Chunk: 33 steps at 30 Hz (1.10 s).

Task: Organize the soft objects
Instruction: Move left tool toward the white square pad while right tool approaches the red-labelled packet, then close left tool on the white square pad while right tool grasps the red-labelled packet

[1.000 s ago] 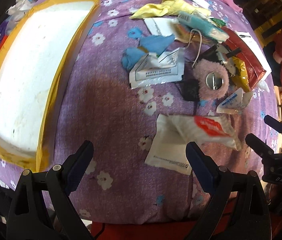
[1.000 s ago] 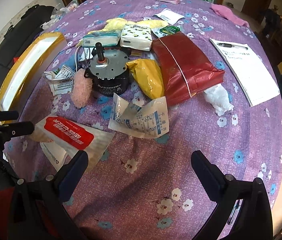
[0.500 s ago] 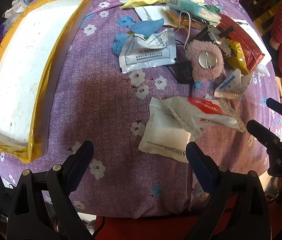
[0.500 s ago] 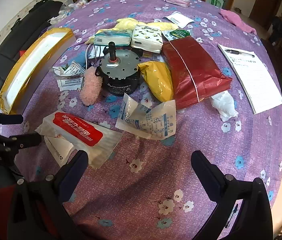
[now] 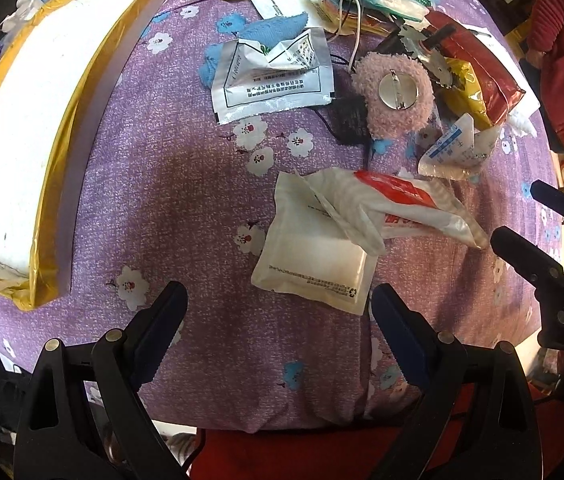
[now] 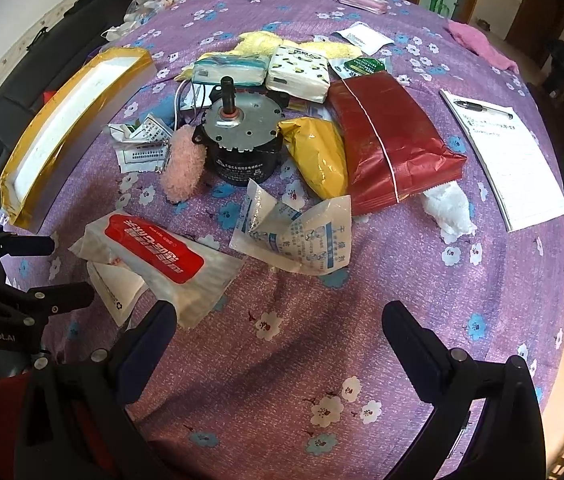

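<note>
A pile of things lies on the purple flowered tablecloth [image 6: 362, 320]. Soft ones: a pink fuzzy puff [image 5: 394, 92] [image 6: 183, 168], a blue cloth [image 5: 274, 26], a yellow cloth [image 6: 258, 42], two tissue packs [image 6: 298, 72], a white wad [image 6: 448, 208]. A red-labelled white wipes pack [image 5: 398, 204] [image 6: 154, 244] lies over a flat white sachet [image 5: 314, 264]. My left gripper [image 5: 278, 312] is open and empty, just short of the sachet. My right gripper [image 6: 278, 332] is open and empty, its left finger beside the wipes pack.
A white foam box with yellow tape [image 5: 22, 128] [image 6: 70, 128] stands at the left. A black motor [image 6: 242, 140], yellow bag [image 6: 318, 156], red bag [image 6: 386, 140], foil sachets [image 5: 270, 76] and a notepad with pen [image 6: 510, 148] fill the middle and right.
Both grippers have drawn in over the table towards the pile; the wipes pack and sachet now sit closer to the fingers. Nothing on the table has moved.
</note>
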Motion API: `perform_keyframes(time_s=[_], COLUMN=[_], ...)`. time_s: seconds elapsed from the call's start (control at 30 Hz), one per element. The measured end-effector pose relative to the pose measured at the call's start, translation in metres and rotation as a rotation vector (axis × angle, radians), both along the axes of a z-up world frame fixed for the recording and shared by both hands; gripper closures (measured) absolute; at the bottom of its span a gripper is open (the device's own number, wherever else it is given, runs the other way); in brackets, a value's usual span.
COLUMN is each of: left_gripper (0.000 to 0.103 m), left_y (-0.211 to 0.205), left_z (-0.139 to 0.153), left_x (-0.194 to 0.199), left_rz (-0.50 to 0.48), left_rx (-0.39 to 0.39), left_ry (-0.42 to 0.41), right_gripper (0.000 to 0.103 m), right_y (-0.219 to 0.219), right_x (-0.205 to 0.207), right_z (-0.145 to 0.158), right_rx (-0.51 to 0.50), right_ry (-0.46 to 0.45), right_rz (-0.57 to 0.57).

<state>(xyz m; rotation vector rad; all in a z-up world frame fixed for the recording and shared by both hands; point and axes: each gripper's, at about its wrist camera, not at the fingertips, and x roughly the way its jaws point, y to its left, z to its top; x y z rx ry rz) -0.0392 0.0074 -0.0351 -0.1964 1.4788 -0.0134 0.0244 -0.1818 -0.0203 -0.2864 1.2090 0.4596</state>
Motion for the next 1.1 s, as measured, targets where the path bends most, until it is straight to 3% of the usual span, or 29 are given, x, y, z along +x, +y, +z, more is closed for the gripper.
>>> perform_keyframes(time_s=[0.6,1.07,1.1], left_gripper=[0.009,0.009,0.013], left_y=[-0.002,-0.028,-0.029], left_z=[-0.001,-0.027,-0.028], left_x=[0.007,0.005,0.005], left_rz=[-0.003,-0.143,-0.15], left_rx=[-0.006,0.037,0.036], left_ry=[0.004,0.018,0.012], right_gripper=[0.001,0.001,0.001], right_y=[0.005,0.005,0.005], right_x=[0.004,0.002,0.001], right_z=[0.004,0.003,0.003], right_rx=[0.015,0.01,0.01], right_ry=[-0.029,-0.029,-0.03], right_rz=[0.017,0.025,0.026])
